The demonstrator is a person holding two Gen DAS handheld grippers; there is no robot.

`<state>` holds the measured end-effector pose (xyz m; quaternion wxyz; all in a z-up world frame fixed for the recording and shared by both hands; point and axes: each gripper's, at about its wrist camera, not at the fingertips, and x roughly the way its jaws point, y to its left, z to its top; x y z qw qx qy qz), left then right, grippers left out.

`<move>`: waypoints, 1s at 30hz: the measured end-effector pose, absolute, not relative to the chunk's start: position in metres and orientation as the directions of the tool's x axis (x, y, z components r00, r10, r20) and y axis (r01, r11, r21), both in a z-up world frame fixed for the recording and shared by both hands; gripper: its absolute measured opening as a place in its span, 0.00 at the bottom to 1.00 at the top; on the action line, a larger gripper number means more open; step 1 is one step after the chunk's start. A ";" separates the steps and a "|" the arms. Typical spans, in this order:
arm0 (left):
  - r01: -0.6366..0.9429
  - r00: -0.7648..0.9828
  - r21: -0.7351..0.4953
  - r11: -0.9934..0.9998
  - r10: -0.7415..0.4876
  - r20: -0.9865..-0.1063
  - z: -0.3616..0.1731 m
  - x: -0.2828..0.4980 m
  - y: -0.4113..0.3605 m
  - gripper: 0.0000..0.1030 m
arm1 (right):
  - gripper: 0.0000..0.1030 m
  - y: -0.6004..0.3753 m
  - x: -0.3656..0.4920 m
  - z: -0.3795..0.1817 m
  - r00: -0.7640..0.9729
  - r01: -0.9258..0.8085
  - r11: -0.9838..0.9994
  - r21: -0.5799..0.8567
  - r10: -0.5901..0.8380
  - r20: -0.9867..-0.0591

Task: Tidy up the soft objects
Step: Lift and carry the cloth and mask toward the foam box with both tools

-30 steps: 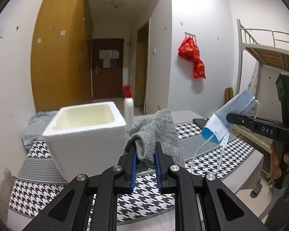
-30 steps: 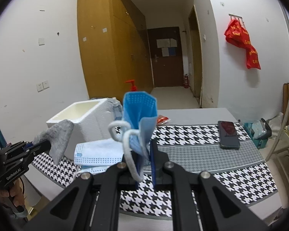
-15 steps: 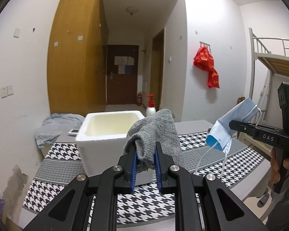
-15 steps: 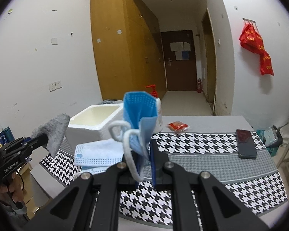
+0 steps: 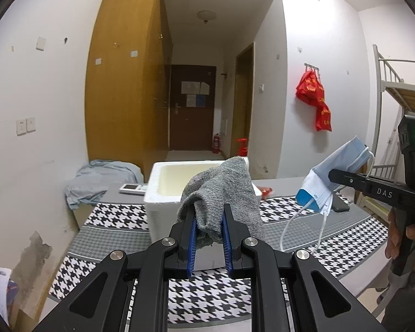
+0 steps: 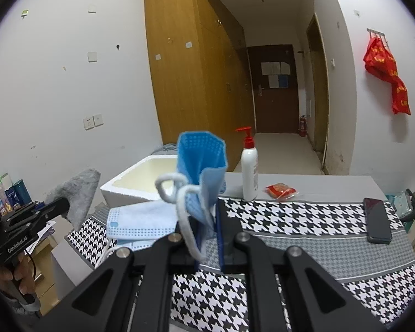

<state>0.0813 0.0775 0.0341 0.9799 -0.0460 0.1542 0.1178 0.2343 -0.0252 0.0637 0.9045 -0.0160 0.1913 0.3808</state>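
My left gripper [image 5: 209, 215] is shut on a grey knitted cloth [image 5: 221, 191], held in the air in front of a white foam box [image 5: 163, 193] on the houndstooth table. The cloth also shows in the right wrist view [image 6: 77, 193], left of the box [image 6: 130, 185]. My right gripper [image 6: 207, 221] is shut on blue face masks [image 6: 199, 171], folded upward with white ear loops hanging; one mask droops to the left [image 6: 141, 221]. In the left wrist view the masks [image 5: 332, 177] hang at the right, above the table's right half.
A white pump bottle with a red top [image 6: 249, 171], a red snack packet [image 6: 280, 189] and a black phone [image 6: 377, 222] lie on the table [image 6: 304, 221]. A remote [image 5: 131, 188] and a blue-grey cloth heap [image 5: 96, 177] are left of the box. A bunk bed [image 5: 395, 88] stands right.
Both grippers have pulled back and risen from the table with their loads; the foam box and table look farther and lower. Both grips stay shut.
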 end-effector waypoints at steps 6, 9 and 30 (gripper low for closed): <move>-0.268 0.920 -0.050 0.962 0.240 -0.309 0.036 0.079 0.086 0.17 | 0.12 -0.010 0.237 0.068 0.607 -0.728 0.676 0.116 0.714 -0.348; -0.278 0.919 -0.049 0.959 0.251 -0.305 0.037 0.078 0.090 0.17 | 0.12 0.002 0.239 0.072 0.596 -0.741 0.663 0.107 0.723 -0.350; -0.388 0.879 -0.044 0.921 0.355 -0.319 0.034 0.070 0.118 0.17 | 0.12 0.082 0.272 0.087 0.519 -0.799 0.593 0.101 0.763 -0.385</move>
